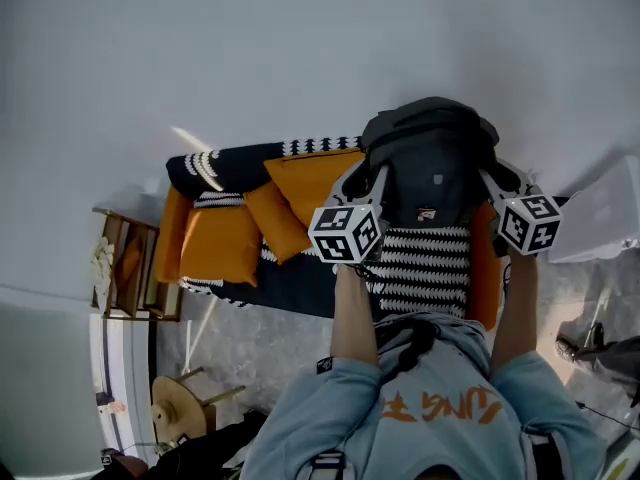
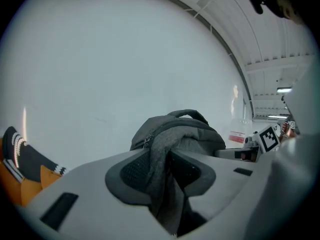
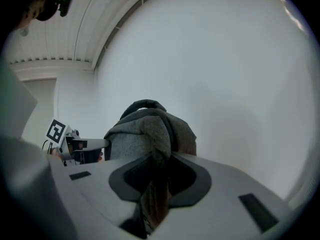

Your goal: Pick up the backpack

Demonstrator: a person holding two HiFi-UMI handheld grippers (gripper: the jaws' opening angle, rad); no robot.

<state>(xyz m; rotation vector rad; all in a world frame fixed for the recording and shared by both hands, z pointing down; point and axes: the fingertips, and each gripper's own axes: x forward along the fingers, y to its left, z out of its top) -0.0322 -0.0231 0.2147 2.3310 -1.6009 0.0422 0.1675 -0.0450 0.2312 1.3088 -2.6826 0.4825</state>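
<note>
Left gripper [image 2: 167, 159] clamping a fold at backpack's [image 1: 430, 158] 9 o'clock | right gripper [image 3: 160, 169] pinching 3 o'clock fold | backpack hanging over sofa [image 1: 300, 283] | risk: thin fabric probably slipping, bag dropping

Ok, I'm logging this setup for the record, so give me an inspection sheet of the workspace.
surface: sofa with a striped throw.
job's things: backpack, held up in front of the person.
clutter: orange cushions on the sofa.
grippers: left gripper and right gripper, each shut on backpack fabric.
cables: nothing seen.
surroundings: wooden side shelf beside the sofa, pale wall, mottled floor.
</note>
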